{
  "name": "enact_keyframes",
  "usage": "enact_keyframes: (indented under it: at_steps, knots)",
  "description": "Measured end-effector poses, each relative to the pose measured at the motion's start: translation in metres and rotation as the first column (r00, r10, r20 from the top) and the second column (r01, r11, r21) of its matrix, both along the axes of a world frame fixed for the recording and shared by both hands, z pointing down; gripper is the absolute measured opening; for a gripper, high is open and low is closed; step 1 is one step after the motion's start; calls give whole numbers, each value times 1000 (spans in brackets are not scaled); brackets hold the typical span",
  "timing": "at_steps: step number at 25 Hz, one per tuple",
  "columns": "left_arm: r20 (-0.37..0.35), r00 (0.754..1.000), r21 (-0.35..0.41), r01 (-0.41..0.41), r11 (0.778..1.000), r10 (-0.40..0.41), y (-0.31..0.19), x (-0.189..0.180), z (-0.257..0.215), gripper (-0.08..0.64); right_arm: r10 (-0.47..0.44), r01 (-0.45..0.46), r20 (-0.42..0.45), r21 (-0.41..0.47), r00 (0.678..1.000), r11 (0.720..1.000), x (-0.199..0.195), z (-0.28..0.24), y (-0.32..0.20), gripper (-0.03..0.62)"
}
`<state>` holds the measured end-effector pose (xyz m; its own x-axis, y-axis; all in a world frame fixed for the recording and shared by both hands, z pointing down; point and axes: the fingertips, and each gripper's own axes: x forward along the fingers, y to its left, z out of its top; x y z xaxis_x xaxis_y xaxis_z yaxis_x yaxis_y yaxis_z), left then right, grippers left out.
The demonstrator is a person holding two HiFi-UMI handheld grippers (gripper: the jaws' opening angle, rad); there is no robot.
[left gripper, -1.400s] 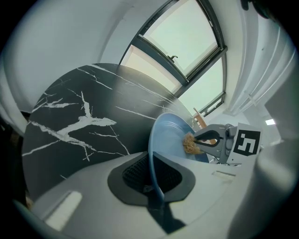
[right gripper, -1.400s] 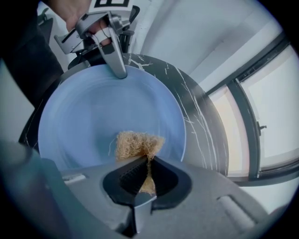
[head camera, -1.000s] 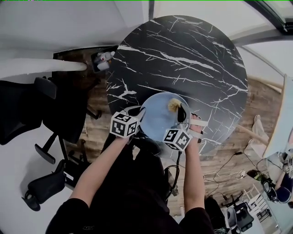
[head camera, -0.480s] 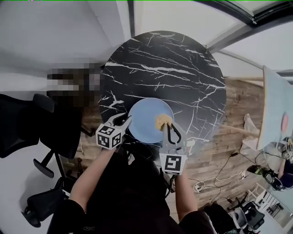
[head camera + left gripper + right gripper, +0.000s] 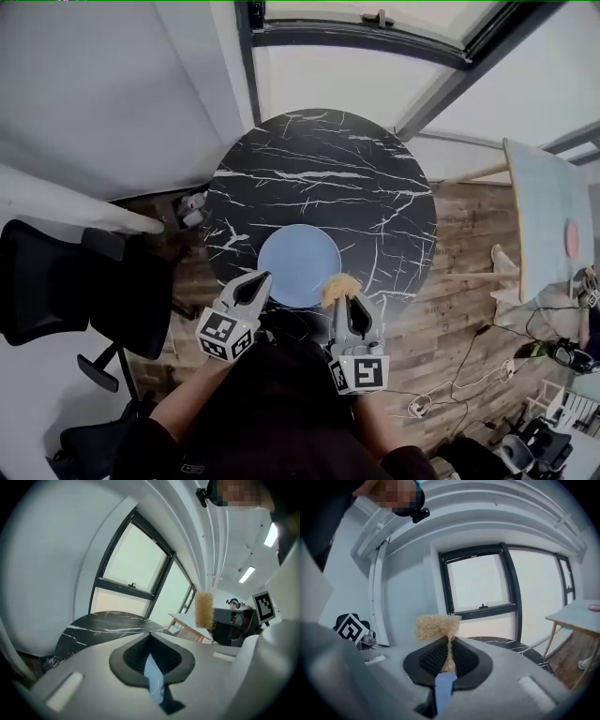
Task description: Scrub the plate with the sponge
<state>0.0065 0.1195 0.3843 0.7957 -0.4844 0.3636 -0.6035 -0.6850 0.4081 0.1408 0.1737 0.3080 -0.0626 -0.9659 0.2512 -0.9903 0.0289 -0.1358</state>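
Straw-coloured sponge (image 5: 438, 627) pinched in the right gripper (image 5: 351, 302) jaws, held up clear of the plate.

Left gripper (image 5: 257, 284) jaws just closing, now clenched with nothing between them. Pale blue plate (image 5: 298, 265) flat on the black marble counter (image 5: 319, 169), ahead of and below both sets of jaws, roughly midway between them, untouched. Probably best: lower the sponge's free edge flat onto the plate, steady the rim with the left jaws, rub in overlapping circles. Plate visible only from the head view; pinch itself only in the right gripper view; sponge side-on in the left gripper view.
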Motion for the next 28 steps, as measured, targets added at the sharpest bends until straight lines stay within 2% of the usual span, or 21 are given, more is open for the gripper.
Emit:
enact_keyframes:
  at_steps: [3, 7, 16, 28]
  knots:
    - [-9, 1000, 125, 21, 992, -20, 10, 1, -30, 0, 29, -28, 15, -2, 999, 1000, 1, -1, 18, 25]
    - [-7, 1000, 259, 17, 966, -16, 17, 5, -51, 0, 14, -14, -9, -16, 1000, 1000, -5, 1, 30, 25]
    - [3, 999, 294, 32, 955, -34, 20, 7, -59, 0, 26, -25, -26, 28, 999, 999, 0, -14, 34, 21]
    - [15, 999, 279, 28, 960, -33, 24, -2, -56, 0, 9, -8, -27, 56, 1000, 998, -7, -20, 29, 21]
